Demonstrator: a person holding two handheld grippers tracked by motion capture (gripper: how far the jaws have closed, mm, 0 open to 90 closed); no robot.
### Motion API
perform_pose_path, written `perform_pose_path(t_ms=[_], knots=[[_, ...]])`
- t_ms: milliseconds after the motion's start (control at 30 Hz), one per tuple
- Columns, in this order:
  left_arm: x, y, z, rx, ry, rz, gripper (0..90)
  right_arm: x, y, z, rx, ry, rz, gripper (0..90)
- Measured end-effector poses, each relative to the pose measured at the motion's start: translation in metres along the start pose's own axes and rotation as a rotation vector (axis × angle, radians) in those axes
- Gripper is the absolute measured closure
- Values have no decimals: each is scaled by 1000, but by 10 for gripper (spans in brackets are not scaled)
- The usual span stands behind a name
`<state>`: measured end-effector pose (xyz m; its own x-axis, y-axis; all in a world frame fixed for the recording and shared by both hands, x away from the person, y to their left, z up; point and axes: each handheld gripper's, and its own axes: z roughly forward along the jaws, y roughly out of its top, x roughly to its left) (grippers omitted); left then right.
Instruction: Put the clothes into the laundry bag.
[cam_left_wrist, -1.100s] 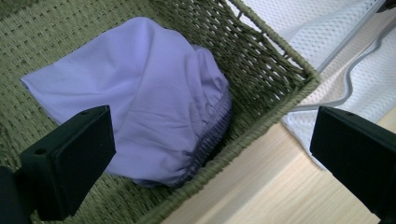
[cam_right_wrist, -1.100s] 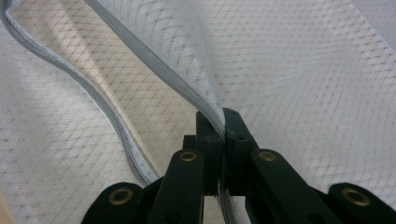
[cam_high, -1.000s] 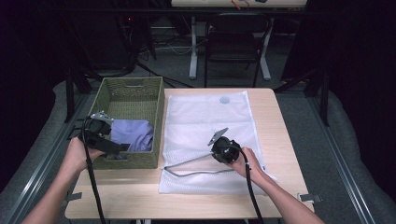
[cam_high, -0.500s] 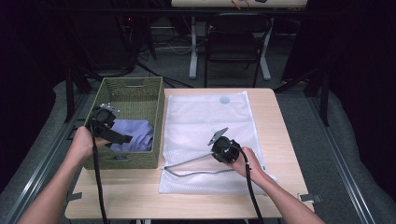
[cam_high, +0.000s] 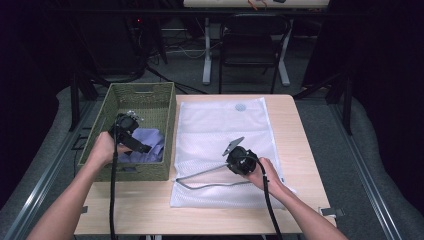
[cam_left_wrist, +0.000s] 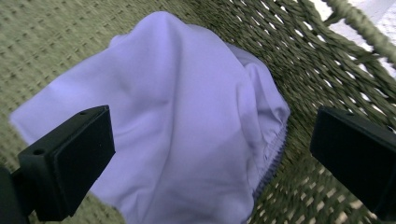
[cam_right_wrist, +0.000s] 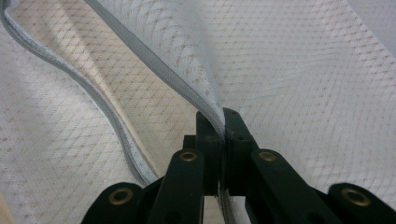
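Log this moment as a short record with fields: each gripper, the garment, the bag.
left gripper: open, fingers either side of the lilac cloth garment, not pressing it
right gripper: shut on the zipper edge of the white mesh laundry bag, holding it up
garment place: inside the green woven basket
bag place: flat on the wooden table

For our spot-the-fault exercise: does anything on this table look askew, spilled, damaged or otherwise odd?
Nothing stands out. The white mesh bag lies flat, its zipper edge lifted by the shut right gripper. The lilac cloth sits crumpled in the green basket, between the open left gripper's fingers. No spill or damage shows.
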<state>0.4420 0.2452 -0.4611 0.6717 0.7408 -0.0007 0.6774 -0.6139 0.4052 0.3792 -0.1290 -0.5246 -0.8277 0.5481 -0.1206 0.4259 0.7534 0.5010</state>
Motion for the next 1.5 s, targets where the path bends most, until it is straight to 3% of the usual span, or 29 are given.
perform_pose_path(t_ms=[200, 433, 533, 767, 1000, 1267, 1333, 1500], knots=[[1, 6, 14, 2, -40, -2, 0, -1, 0, 0, 5, -1, -2, 869], [0, 11, 26, 23, -29, 13, 2, -1, 0, -1, -1, 1, -2, 869], [1, 14, 31, 39, -21, 41, 2, -2, 0, -2, 2, 2, -4, 869], [6, 15, 48, 100, -23, 58, 3, -1, -1, -3, -11, 3, 1, 869], [4, 15, 59, 156, -61, 90, 23, -3, -1, -3, -5, 12, -1, 868], [2, 17, 64, 186, -118, 115, 153, -3, -1, -3, -1, 10, -1, 869], [1, 17, 64, 203, -124, 129, 259, -3, -1, -3, -3, 9, -3, 869], [-1, 16, 65, 239, -177, 147, 413, -2, -1, -3, -10, 8, 7, 869]])
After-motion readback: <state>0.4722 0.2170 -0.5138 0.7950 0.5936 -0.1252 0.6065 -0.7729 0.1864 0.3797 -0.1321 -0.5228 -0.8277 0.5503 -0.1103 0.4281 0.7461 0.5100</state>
